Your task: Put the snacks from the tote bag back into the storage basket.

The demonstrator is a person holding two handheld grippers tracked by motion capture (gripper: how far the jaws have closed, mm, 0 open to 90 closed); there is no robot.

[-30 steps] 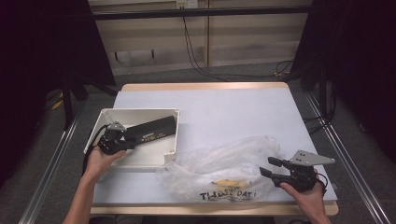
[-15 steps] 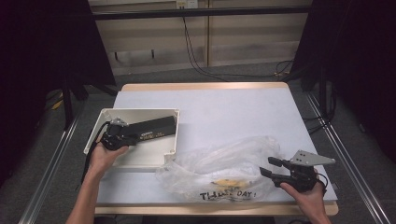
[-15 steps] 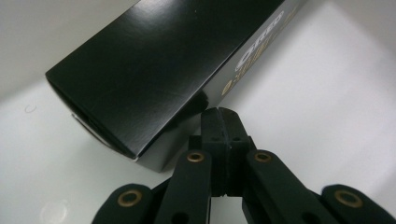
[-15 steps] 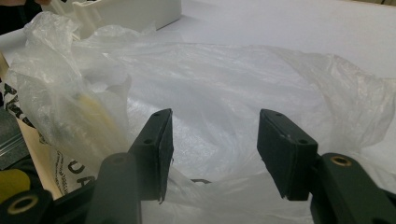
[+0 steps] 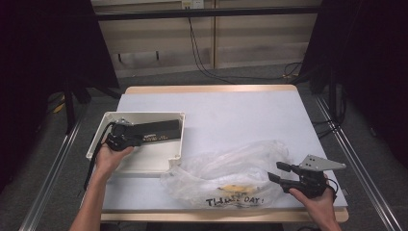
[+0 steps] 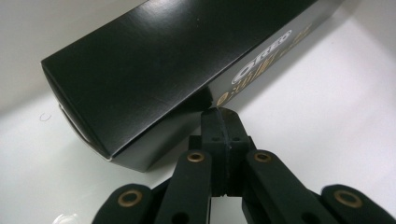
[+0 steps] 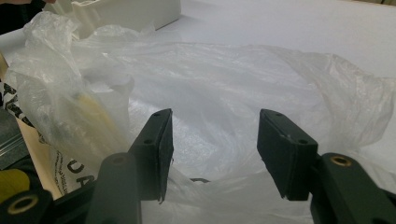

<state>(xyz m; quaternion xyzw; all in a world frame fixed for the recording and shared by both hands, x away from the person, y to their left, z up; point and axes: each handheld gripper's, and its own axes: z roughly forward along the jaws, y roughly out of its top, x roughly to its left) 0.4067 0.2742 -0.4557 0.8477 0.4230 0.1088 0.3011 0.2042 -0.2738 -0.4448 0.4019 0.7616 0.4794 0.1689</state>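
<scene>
In the white tray (image 5: 175,155), the left gripper (image 6: 223,122), jaws pressed together and empty, touches the black box (image 5: 158,130), so it likely must spread to grasp it while the right gripper (image 7: 212,140), spread, waits at the bag (image 5: 231,166).

A lab or recording studio: black curtains (image 5: 43,57) hang at nine and three o'clock, loose cables (image 5: 211,67) trail over grey carpet at twelve, and metal rails (image 5: 48,178) flank the white tabletop (image 5: 240,115).
</scene>
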